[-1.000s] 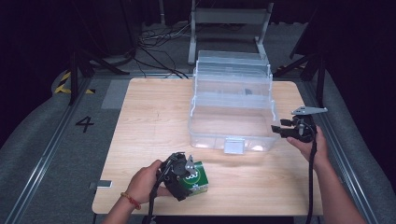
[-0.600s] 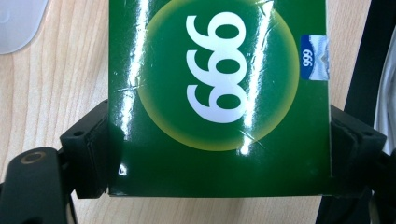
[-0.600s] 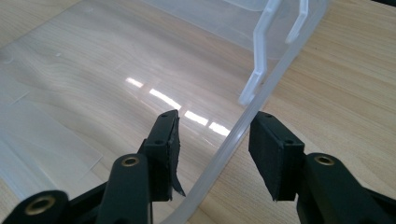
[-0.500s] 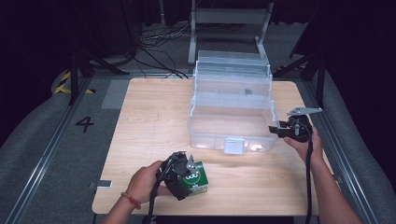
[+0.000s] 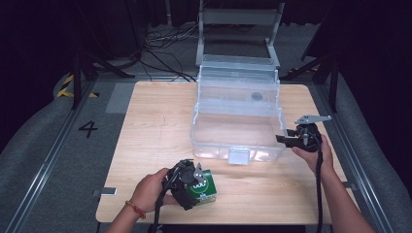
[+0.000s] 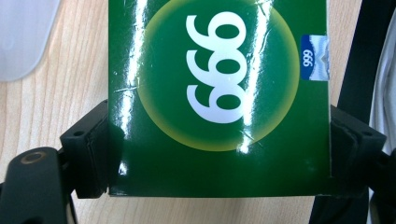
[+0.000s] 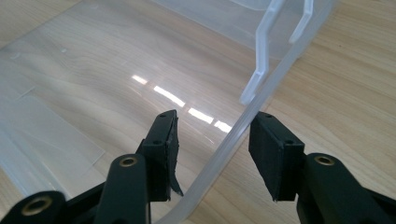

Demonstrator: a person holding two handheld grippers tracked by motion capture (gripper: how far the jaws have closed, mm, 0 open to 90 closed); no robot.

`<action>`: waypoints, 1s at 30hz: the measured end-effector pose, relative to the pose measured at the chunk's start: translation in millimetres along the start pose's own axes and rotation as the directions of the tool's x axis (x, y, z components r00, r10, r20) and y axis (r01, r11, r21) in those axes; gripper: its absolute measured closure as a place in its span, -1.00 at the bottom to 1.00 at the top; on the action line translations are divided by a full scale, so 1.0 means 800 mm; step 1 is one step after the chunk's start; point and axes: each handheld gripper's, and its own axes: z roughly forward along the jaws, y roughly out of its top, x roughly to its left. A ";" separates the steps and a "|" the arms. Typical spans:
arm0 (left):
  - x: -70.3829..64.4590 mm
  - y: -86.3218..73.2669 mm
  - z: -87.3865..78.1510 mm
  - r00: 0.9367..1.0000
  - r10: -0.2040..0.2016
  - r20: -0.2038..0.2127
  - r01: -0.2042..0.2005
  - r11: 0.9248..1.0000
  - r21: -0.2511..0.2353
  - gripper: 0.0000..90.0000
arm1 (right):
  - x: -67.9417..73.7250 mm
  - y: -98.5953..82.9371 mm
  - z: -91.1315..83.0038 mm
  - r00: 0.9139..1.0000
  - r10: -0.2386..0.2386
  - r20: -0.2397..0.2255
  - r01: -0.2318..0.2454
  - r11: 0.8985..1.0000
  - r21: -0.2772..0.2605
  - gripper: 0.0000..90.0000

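High view above the worktop's (image 5: 155,121) 6 o'clock edge facing 12 o'clock and down, left gripper view pressed close on the green box (image 6: 219,98) at 7 o'clock, right gripper view close on the clear bin's (image 7: 233,135) 3 o'clock rim, both shared with the high view.

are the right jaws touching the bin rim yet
Apart. The right gripper view shows the right gripper open astride the clear bin's rim, with wood-coloured gaps between the rim and each jaw.

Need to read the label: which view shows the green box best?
Left gripper view: the green box sits close up between the left gripper fingers, its white "999" readable. High view shows the box small, partly behind the gripper.
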 end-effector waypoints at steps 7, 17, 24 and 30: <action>-0.002 0.001 -0.001 1.000 0.017 0.002 -0.017 1.000 0.014 -0.66 | 0.020 0.000 0.000 1.000 -0.016 -0.024 0.016 1.000 0.007 0.17; -0.001 0.001 -0.001 1.000 0.019 0.006 -0.019 1.000 0.012 -0.65 | 0.063 0.000 -0.003 0.996 -0.064 -0.062 0.067 0.997 0.037 0.17; -0.002 0.000 -0.002 1.000 0.013 0.008 -0.013 1.000 0.013 -0.65 | 0.079 -0.001 -0.006 0.996 -0.043 -0.076 0.047 0.997 0.055 0.21; -0.005 -0.003 -0.007 1.000 0.014 0.007 -0.014 1.000 -0.003 -0.65 | 0.085 -0.003 -0.011 0.997 -0.034 -0.075 0.039 0.998 0.057 0.08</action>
